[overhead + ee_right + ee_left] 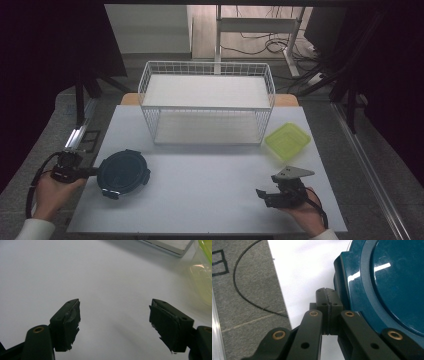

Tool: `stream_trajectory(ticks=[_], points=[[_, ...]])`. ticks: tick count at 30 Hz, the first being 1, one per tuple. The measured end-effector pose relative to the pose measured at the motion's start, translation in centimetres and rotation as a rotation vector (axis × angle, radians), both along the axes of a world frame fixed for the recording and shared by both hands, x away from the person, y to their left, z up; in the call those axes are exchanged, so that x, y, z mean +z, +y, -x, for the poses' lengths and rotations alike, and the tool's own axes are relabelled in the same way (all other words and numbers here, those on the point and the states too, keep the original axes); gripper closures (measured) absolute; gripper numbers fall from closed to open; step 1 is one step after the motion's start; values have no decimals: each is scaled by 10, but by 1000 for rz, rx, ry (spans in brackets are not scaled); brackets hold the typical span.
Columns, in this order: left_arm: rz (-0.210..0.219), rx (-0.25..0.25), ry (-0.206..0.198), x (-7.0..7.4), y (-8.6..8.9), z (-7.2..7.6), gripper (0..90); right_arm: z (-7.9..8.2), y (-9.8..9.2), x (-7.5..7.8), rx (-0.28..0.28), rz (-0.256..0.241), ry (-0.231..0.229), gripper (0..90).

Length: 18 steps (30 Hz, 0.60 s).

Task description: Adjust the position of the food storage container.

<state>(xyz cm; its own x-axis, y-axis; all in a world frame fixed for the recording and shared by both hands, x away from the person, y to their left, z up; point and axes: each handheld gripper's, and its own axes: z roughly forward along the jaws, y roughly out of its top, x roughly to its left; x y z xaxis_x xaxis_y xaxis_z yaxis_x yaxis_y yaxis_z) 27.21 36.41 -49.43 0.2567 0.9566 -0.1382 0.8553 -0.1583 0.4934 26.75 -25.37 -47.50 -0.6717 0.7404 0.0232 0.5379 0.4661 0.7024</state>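
Observation:
A round dark teal container [123, 172] with a latched lid lies on the white table [210, 205] at the front left. My left gripper [95, 171] is at its left rim; in the left gripper view its jaws are pressed together [327, 291] beside the container's edge [387, 285], with nothing seen between them. At the front right, my right gripper [265, 194] stands open just above the bare tabletop, and its pads [68, 325] are spread wide apart with nothing between them. A yellow-green square container [287, 141] sits beyond it, and its translucent edge [203, 272] appears at the right.
A white wire two-tier rack [207, 102] stands at the back middle of the table, its base corner [170, 245] in the right gripper view. Grey floor and a thin black cable [244, 293] lie off the table's left edge.

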Motion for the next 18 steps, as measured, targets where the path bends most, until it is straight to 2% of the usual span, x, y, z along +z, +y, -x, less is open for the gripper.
stream_trajectory(ticks=[5, 8, 13, 15, 18], points=[[8, -18, 3, -1, -12, -3, 900, -1, 0, 0, -7, 0, 1, 246], [29, -31, 0, -2, -19, -5, 900, -1, 0, 0, -7, 1, 2, 246], [34, -47, -1, -2, -31, -6, 900, -1, -1, 1, -8, 1, 2, 247], [45, -58, -1, -3, -37, -6, 900, -1, -2, 1, -11, 1, 2, 247], [83, -102, 4, -4, -54, -6, 900, -1, -2, 1, -12, -1, 0, 247]])
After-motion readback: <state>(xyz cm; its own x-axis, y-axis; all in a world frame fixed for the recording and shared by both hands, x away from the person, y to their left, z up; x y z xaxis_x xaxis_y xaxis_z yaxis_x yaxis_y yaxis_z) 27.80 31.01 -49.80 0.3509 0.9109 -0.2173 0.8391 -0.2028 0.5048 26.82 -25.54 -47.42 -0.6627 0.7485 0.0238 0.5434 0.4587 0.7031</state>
